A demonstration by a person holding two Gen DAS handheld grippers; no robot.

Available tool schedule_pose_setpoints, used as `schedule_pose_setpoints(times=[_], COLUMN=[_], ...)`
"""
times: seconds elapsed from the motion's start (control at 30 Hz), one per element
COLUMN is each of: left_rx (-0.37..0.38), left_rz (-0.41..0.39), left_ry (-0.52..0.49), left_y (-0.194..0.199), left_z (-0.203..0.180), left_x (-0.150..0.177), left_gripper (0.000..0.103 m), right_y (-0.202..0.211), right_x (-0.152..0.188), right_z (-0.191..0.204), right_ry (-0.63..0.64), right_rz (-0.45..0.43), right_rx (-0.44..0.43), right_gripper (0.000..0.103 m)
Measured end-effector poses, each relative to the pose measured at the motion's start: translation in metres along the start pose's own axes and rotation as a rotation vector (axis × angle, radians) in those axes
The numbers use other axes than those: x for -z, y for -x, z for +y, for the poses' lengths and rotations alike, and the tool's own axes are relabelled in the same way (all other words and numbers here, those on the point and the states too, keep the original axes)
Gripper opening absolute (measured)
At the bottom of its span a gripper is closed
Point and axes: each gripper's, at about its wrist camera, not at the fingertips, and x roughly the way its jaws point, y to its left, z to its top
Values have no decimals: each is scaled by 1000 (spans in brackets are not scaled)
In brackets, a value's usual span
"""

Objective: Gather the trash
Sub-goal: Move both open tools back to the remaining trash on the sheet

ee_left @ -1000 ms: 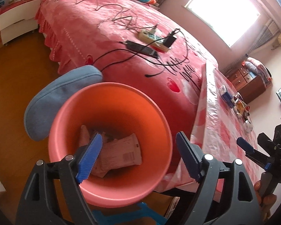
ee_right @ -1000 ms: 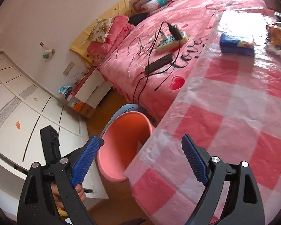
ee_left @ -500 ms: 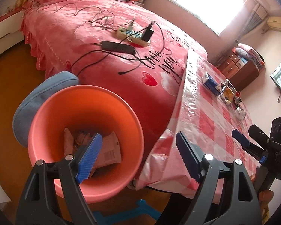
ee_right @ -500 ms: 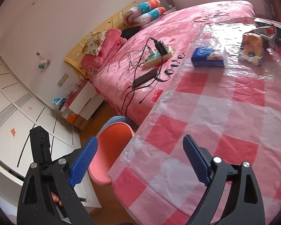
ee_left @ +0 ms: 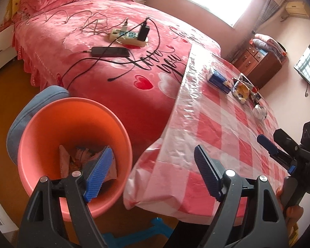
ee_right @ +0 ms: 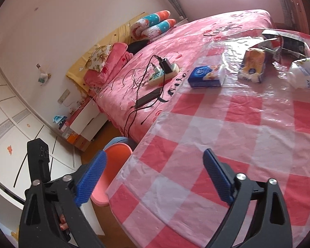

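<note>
Both wrist views angle down over the checkered table (ee_left: 227,136), sharing it

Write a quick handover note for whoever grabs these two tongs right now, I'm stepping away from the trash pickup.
Left tongs: open, empty, hanging between the orange bin and the table corner.
Right tongs: open, empty, jaws have just been opening, over the near end of the checked tablecloth.
Done: some wrappers already lie in the bin on the floor.
Left: blue packet, yellow packet, crumpled white bag and a dark torn wrapper, all at the table's far end.
</note>
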Motion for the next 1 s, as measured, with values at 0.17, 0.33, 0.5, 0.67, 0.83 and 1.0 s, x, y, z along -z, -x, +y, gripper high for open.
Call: schedule_pose_setpoints(times=[0.17,0.33,0.5,0.67,0.83,1.0], left_rx=[4,12,16,29,53,91], left_rz=[10,17,25,29,27,19], left_ry=[-35,-82,-142,-198,-261,-331], left_y=[-5,-10,-18,-25,-35,-48], left_z=[-18,-42,-69,-96,-130,-169], left_x=[-1,-3,-5,-9,-17,-27], left_gripper=[82,82,82,82,82,82], right_y=[11,24,39,54,76,96], right_x=[-1,-6,-11,-16,-22,-27], right_z=[-12,-28,-46,-65,-92,-115], right_ry=[-20,-51,-85,-119,-171,-203], right_rz=[-23,-51,-83,-119,-173,-225], right_rx=[1,3,6,18,36,84], right_gripper=[94,94,94,95,95,95])
